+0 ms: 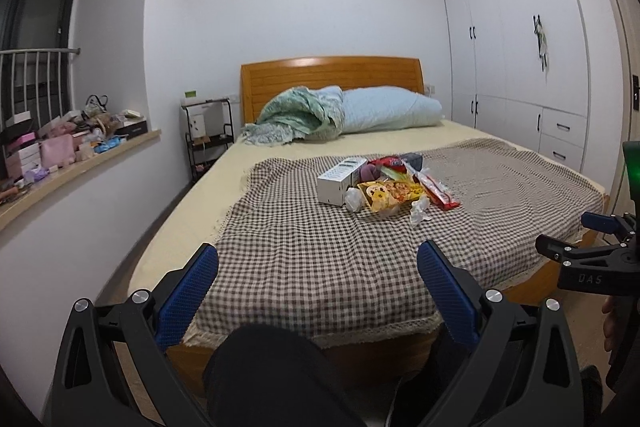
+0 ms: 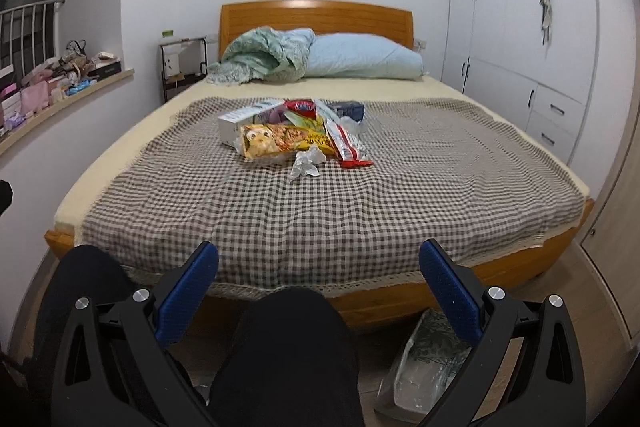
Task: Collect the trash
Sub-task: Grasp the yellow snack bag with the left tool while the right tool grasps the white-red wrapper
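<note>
So both grippers are hanging back at the foot of the bed [image 2: 520, 211], nothing picked up yet. Left gripper [image 1: 318, 287] has its jaws spread wide and empty, same for the right gripper [image 2: 319, 285], wide apart with nothing between the blue pads [image 2: 188, 291].

The trash is all in 1 heap, center of the frame in both views, sitting on the checked blanket [image 2: 280, 211] well away from either gripper. What I can make out: a white box [image 1: 338, 183], a yellow snack bag [image 2: 280, 141], a long red wrapper [image 2: 344, 145], a crumpled tissue [image 2: 306, 163] at the near edge of the pile, and a dark blue packet [image 2: 348, 109] at the back.

Handling guess: all of it looks super light. The wrappers are probably crinkly and slick, so pinch a flat loose edge or corner rather than the puffy middle, or it'll likely squirt out. The tissue is soft, just squeeze it anywhere, and it's the nearest, so easy first grab. The box looks stiff cardboard, likely empty, so take it across a narrow side without crushing it. The blanket is soft too, so watch you don't pinch cloth along with a wrapper.

There's a lined bin [image 2: 424, 359] at lower right of the right view, on the floor beside the person's knee [image 2: 288, 347].
</note>
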{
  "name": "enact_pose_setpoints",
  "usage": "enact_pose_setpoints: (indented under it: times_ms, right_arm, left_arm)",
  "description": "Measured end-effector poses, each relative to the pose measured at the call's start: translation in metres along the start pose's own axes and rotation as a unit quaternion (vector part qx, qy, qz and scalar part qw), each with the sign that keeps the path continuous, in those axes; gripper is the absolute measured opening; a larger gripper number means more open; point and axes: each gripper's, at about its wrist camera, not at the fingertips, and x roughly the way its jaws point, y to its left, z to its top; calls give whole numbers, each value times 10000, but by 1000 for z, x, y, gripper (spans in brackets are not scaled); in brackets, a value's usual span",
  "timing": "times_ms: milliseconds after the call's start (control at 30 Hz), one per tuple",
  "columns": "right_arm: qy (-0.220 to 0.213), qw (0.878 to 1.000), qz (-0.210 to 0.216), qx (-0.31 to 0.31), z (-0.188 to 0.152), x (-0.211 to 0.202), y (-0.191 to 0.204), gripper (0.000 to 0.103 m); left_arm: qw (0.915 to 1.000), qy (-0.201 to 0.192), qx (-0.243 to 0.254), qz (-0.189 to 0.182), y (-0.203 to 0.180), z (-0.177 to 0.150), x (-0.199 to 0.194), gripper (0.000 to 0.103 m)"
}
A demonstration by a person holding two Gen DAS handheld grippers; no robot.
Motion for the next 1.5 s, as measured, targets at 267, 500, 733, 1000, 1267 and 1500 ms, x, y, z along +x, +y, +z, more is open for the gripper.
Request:
enact_pose_setpoints:
  times_ms: [267, 500, 733, 1000, 1267, 1500]
  right_arm:
    - [190, 9992, -344, 49, 26, 57, -21, 97]
    - [432, 9976, -534, 61, 44, 108, -44, 97]
    - [709, 9959, -481, -305, 76, 187, -67, 97]
    - [1045, 9939, -202, -284, 96, 267, -104, 97]
    - [1269, 9896, 673, -58, 102, 336, -114, 96]
    - [1426, 9831, 1134, -203, 112, 385, -110, 96]
  left_arm:
    - [9971, 263, 456, -543, -17, 21, 101, 96]
    - [9804, 424, 1499, -1204, -61, 33, 214, 96]
    - [9040, 647, 3602, -2210, -145, 61, 331, 96]
    - [8683, 1505, 3997, -2523, -173, 68, 458, 96]
    - [8572, 2091, 4050, -2399, -176, 44, 502, 96]
    - [8641, 2390, 3550, -2648, -162, 50, 507, 87]
